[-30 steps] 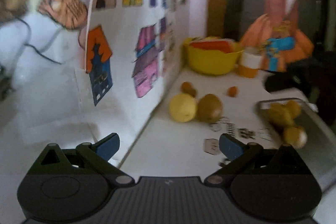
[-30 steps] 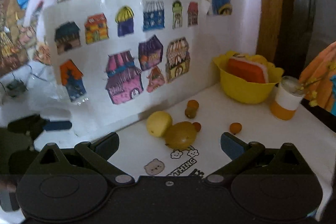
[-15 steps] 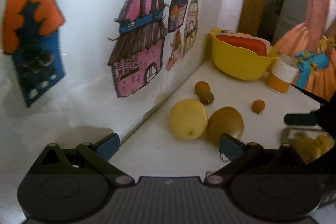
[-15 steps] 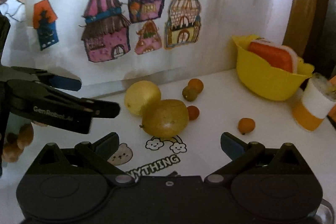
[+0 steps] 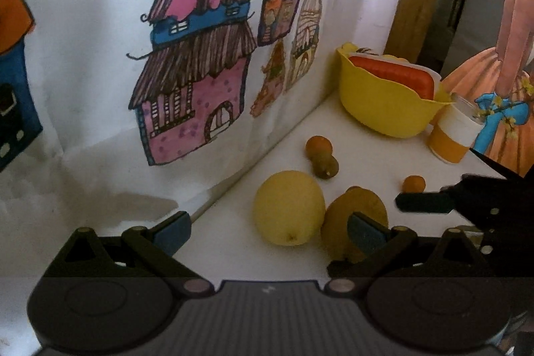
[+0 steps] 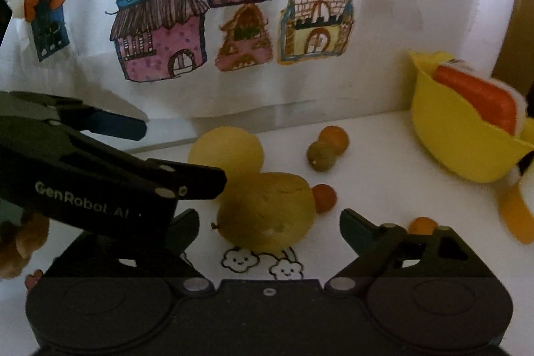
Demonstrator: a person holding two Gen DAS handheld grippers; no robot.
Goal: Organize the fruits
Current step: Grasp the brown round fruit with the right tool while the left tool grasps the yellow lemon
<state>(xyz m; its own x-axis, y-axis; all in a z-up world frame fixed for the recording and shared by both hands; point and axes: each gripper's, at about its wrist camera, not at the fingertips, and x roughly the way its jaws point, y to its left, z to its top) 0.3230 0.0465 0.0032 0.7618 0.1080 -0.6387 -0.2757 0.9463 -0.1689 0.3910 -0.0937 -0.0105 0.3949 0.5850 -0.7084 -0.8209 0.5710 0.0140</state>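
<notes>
White tabletop (image 6: 383,162) fills the lower middle of both wrist views, printed with little smiling clouds (image 6: 240,259) just ahead of the right gripper (image 6: 268,229). That gripper's jaws are spread wide with nothing between its pads, framing a large brownish-yellow fruit (image 6: 267,212) at centre frame. The left gripper (image 5: 268,231) is likewise spread and empty; in the right wrist view its black arm crosses in from the left edge. In the left wrist view its opening faces a paler yellow round fruit (image 5: 288,207), which touches the brownish one (image 5: 337,219) on its right. A small orange-red fruit (image 6: 324,197) sits against the brownish fruit's far right side, and another small orange one (image 6: 423,225) lies apart at lower right. Further back, an orange fruit (image 6: 335,138) and a greenish-brown one (image 6: 319,156) touch. Beyond, at right, stand a yellow bowl (image 6: 457,149) holding something red-orange and a white-and-orange cup (image 5: 454,135). Drawings of coloured houses (image 6: 160,29) cover the wall behind.
</notes>
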